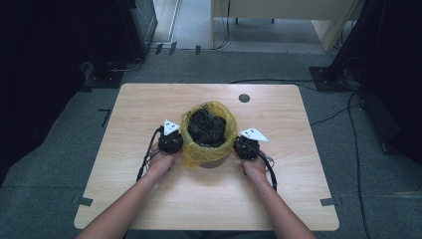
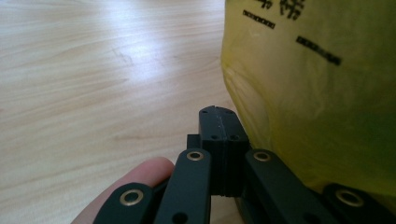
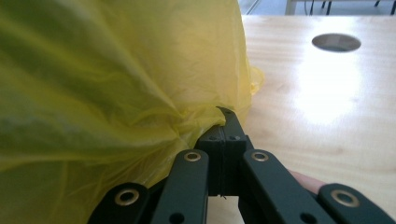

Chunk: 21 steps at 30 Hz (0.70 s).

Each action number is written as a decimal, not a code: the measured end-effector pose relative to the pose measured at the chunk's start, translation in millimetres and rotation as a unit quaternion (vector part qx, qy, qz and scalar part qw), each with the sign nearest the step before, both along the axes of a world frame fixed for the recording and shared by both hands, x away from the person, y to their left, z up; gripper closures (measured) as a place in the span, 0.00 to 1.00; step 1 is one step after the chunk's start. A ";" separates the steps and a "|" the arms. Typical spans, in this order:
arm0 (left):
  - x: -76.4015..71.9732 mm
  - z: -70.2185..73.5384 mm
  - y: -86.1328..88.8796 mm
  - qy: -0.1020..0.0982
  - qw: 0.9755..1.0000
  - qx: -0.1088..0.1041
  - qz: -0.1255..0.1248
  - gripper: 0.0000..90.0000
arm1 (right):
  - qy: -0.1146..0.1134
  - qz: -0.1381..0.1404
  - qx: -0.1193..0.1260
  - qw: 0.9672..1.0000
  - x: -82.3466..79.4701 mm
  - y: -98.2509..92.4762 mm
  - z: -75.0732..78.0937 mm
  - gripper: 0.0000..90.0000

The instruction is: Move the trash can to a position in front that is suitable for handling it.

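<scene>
Yellow bag (image 1: 199,154) lines a small bin at table (image 1: 149,114) centre, dark contents (image 1: 206,127) inside. My right gripper (image 3: 226,122) is clamped on a fold of bag film. My left gripper (image 2: 219,122), jaws together, sits just beside the bag, holding nothing.

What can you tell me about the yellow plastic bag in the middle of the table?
The yellow bag is thin, crinkled, translucent plastic with black print on its side. It lines a round bin standing upright mid-table, its mouth open and folded down over the rim, with dark crumpled stuff inside. The left gripper sits shut beside it. The right gripper looks shut on a fold of it.
</scene>
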<state>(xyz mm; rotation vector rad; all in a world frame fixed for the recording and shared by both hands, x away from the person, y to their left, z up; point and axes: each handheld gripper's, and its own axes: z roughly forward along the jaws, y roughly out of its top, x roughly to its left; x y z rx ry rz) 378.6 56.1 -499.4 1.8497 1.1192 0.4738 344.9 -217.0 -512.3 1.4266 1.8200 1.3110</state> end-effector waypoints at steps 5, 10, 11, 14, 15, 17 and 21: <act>-16.1 0.7 3.3 0.003 1.000 0.006 -0.001 1.00 | 0.013 -0.002 -0.001 1.000 -19.2 2.4 -0.9 1.00; -28.8 -0.6 6.6 0.002 1.000 -0.004 0.007 1.00 | 0.022 0.006 -0.013 1.000 -35.5 5.2 -2.2 1.00; -34.7 -1.1 7.3 0.005 1.000 -0.013 0.012 1.00 | 0.026 0.008 -0.020 0.999 -43.7 6.9 -2.4 1.00; -44.3 -1.3 7.3 0.004 1.000 -0.013 0.015 1.00 | 0.032 0.008 -0.022 0.999 -54.3 7.4 -2.6 1.00; -47.5 -1.3 7.2 0.005 1.000 -0.014 0.015 1.00 | 0.036 0.006 -0.016 0.999 -57.9 7.4 -2.5 1.00; -53.9 -0.8 6.7 0.006 1.000 -0.011 0.014 1.00 | 0.041 0.004 -0.008 0.999 -65.6 6.7 -2.6 1.00; -62.7 -0.6 6.3 0.007 1.000 -0.008 0.015 1.00 | 0.044 0.003 -0.004 0.999 -80.8 6.1 -2.8 1.00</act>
